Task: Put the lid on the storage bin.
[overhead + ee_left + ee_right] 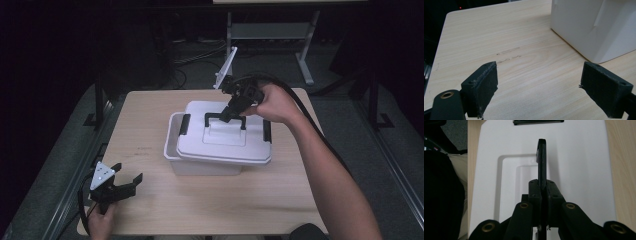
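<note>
Two grippers are at work on a wooden table [150,210]. Near its middle stands a white box [200,165], and its white lid [225,145] sits skewed on top, shifted toward the right so the box's left rim shows. The right gripper [226,114] is clamped on the lid's black handle [225,117] (the thin bar stands upright between the pads in the right gripper view). The left gripper [127,180] rests at the near left corner, jaws spread wide, grasping nothing.

No readable text, label, brand, number or sign appears on anything in these views.
</note>
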Available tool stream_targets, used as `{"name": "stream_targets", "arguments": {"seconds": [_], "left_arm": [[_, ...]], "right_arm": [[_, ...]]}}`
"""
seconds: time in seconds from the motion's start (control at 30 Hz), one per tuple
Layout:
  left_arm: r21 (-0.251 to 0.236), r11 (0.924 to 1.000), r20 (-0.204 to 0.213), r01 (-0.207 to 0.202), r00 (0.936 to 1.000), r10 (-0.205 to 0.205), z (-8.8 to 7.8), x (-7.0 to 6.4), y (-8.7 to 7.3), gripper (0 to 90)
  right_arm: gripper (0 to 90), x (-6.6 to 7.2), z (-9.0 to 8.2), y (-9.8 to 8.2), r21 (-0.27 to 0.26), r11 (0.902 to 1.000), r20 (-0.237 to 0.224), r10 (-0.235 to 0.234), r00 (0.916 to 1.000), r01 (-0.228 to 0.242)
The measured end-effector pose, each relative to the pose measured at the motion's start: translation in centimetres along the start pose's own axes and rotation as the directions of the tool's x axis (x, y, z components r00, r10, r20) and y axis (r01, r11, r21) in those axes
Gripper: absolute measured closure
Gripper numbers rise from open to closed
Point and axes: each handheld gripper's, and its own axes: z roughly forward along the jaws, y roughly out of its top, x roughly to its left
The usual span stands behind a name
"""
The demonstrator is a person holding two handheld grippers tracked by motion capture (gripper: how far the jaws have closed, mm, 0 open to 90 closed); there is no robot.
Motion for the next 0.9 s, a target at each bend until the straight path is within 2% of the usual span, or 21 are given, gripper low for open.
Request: {"name": "stream_targets", "arguments": {"seconds": [0.47, 0.9], "left_arm": [[0.003, 1.0, 0.001, -0.003, 1.0, 0.003, 0.0, -0.1, 0.0, 13.4], [-0.002, 1.0, -0.002, -0.001, 1.0, 0.001, -0.1, -0.1, 0.0, 13.4]], "right_arm": [[84.6, -1.0, 2.0, 2.3, 0.01, 0.9997, -0.029, -0.023, 0.9993, 0.023], [84.5, -2.4, 4.0, 3.4, 0.012, 0.9995, -0.053, -0.028, 0.9982, 0.029]]}}
